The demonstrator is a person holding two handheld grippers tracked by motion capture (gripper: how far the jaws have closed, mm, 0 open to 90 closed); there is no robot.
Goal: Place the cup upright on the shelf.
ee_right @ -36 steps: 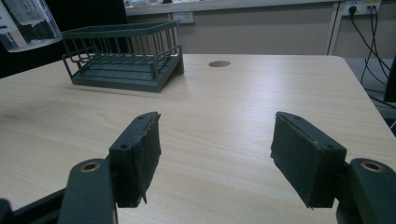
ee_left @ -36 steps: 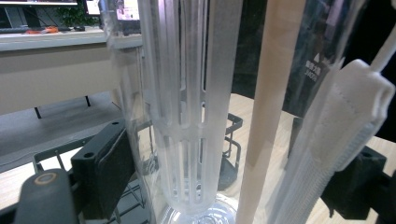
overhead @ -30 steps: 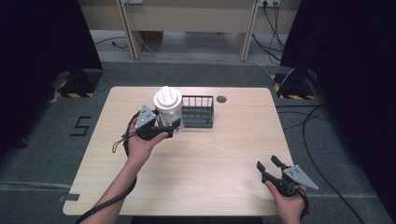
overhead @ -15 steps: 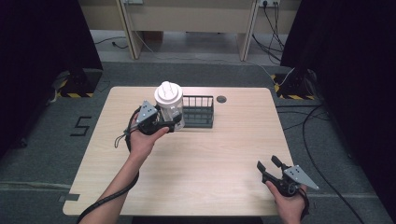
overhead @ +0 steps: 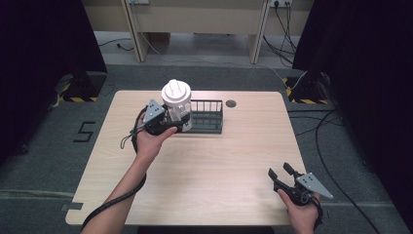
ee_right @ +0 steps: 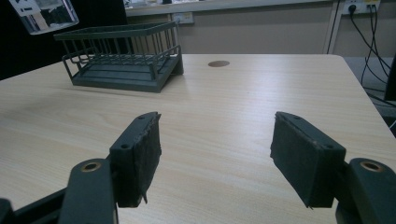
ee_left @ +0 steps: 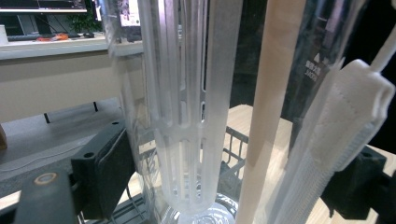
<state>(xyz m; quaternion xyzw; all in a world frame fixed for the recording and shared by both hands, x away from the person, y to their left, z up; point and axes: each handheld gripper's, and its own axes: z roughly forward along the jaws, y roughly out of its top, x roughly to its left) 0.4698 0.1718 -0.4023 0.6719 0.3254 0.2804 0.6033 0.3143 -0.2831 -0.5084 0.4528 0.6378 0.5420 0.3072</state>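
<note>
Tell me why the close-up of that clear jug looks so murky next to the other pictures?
Left gripper view: the jug sits right against the lens, so its ribs look soft and the room bends through the plastic. Right gripper view: fingers and rack are sharp, evenly lit. High view: table bright, the sides of the room dark.

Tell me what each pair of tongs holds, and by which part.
The left tongs clamp a clear jug by its lower body, lifted beside the rack. The right tongs are open and hold nothing.
</note>
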